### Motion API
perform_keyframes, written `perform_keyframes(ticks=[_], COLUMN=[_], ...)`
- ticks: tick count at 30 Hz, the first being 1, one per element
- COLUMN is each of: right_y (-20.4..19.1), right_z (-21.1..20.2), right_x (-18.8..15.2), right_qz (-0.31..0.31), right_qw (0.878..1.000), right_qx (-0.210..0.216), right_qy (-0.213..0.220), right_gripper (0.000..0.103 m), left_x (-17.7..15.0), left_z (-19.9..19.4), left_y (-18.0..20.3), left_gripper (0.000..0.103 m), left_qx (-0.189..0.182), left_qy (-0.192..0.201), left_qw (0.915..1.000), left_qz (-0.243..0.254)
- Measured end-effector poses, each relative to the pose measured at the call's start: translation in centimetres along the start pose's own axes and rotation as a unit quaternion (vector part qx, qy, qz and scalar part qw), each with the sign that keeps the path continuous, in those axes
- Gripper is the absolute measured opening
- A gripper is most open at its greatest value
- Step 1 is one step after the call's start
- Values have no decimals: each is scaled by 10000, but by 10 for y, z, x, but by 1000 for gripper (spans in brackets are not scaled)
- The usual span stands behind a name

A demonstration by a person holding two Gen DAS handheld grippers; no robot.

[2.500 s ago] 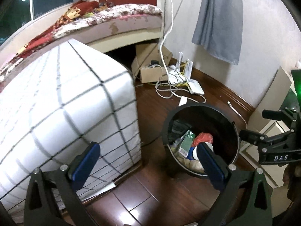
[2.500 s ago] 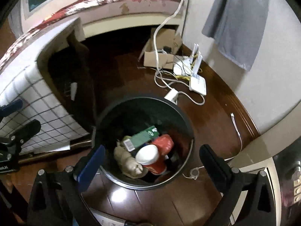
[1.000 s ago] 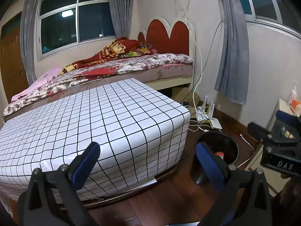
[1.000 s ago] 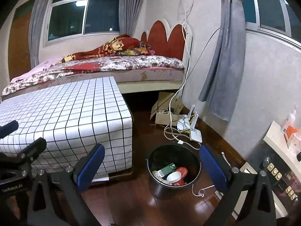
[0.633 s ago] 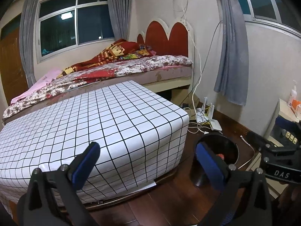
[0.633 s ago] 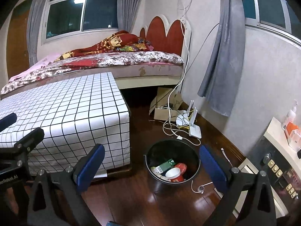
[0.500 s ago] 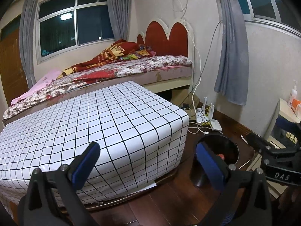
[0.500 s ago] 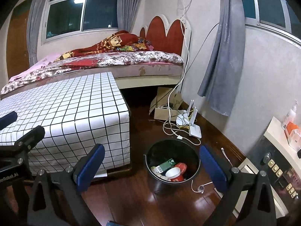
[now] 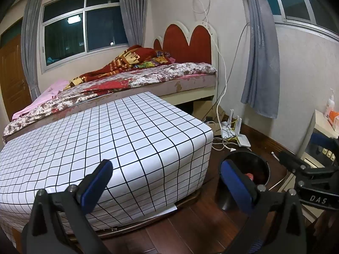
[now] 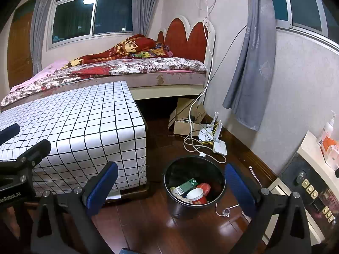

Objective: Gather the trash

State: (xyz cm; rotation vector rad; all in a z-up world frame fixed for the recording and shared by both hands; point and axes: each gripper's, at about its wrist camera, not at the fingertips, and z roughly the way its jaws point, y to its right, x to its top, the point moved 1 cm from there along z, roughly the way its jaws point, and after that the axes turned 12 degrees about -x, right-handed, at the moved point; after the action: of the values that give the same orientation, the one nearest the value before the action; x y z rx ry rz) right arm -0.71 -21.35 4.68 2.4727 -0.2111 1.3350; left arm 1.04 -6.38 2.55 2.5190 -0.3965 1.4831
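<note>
Your right view looks down into the bin (image 10: 193,183): a green carton (image 10: 186,185), a paper cup (image 10: 196,195) and red wrappers lie inside. Your left view shows only its rim (image 9: 246,154), half hidden behind a fingertip. Both grippers, left (image 9: 167,182) and right (image 10: 171,187), are spread wide and hold nothing. The checked table (image 10: 84,118) stands just left of the bin; cables (image 10: 195,144) and a router (image 10: 220,146) lie behind it.

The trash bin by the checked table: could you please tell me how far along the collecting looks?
Done: the black bin already holds a paper cup, a green carton and red wrappers. In hand: nothing; the left gripper and right gripper are both open and empty. Left: no loose trash shows on the checked table.
</note>
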Motion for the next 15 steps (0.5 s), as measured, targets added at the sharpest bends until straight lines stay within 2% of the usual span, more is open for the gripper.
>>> perform_keyframes(ticks=[15], right_y=[0], right_z=[0], right_x=[-1], right_qz=[-14], right_qw=[10000], right_qx=[-6], right_qy=[-17], right_gripper=[102], left_x=[0], left_z=[0], left_y=[1], left_gripper=[103], left_qx=[13], left_qy=[12], left_qw=[10000], left_qz=[10])
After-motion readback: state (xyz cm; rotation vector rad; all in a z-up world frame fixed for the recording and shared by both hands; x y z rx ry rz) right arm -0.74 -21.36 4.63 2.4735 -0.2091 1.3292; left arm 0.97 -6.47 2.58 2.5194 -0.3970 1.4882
